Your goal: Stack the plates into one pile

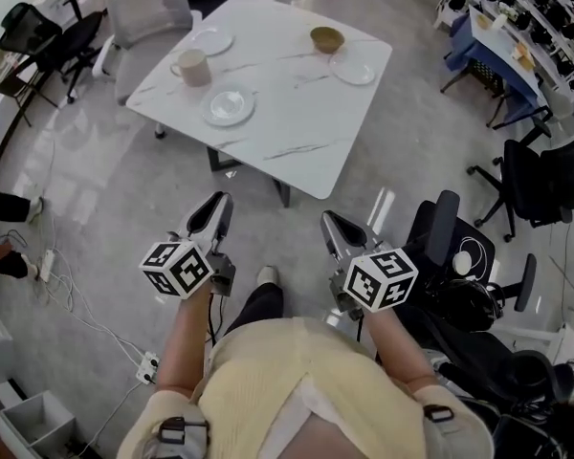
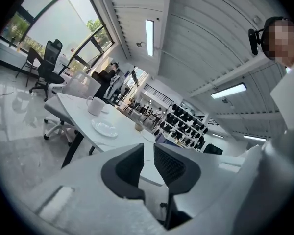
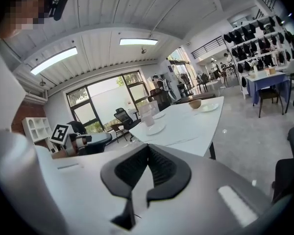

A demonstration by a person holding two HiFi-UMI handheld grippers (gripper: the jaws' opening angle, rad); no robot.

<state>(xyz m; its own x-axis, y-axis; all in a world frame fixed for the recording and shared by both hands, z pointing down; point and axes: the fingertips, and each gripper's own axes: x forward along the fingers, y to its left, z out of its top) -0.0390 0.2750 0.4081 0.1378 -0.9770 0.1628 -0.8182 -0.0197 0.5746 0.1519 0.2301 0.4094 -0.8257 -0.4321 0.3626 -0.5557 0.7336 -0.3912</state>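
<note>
Now, the left gripper [image 1: 218,204] has its jaws slightly apart and empty; the right gripper [image 1: 330,220] is pressed together, empty too. Both aim at the table [image 1: 297,151] ahead, where near plate [image 1: 229,105], far plate [image 1: 211,41] and right plate [image 1: 353,70] lie unstacked. They're closing in to start, I'd guess.

Head view looks steeply down; all views share the table [image 1: 287,94].

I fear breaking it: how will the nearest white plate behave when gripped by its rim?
The plate looks glossy, like ceramic: probably stiff, slippery, breakable. It lies flat on the table, so it should not roll, but sliding seems likely.
</note>
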